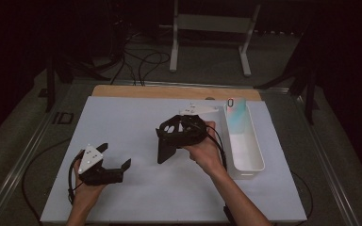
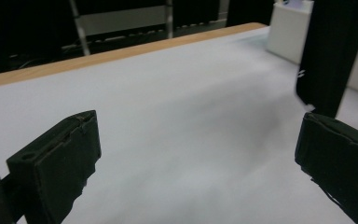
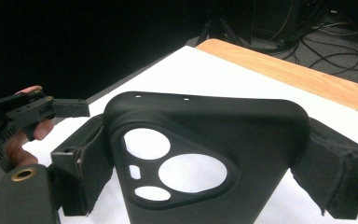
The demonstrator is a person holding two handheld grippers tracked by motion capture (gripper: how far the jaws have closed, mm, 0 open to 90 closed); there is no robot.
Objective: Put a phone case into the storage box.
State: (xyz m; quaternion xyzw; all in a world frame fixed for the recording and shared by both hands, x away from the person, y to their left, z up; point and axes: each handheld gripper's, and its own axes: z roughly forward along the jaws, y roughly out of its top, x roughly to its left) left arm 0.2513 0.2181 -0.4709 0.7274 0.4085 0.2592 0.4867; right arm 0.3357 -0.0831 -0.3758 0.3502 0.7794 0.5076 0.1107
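The right gripper (image 3: 205,172) pinches the black phone case (image 3: 205,140) between its fingers above the surface (image 1: 136,127). The left gripper (image 1: 115,167), fingers spread and empty, has likely just released; next, probably carrying the case to the white bin (image 1: 254,165).

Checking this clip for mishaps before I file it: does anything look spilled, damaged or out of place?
Nothing stands out. The right gripper clamps a black phone case by its sides, intact. The left gripper is open with nothing between its jaws. The white bin sits upright on the white table, nothing spilled.
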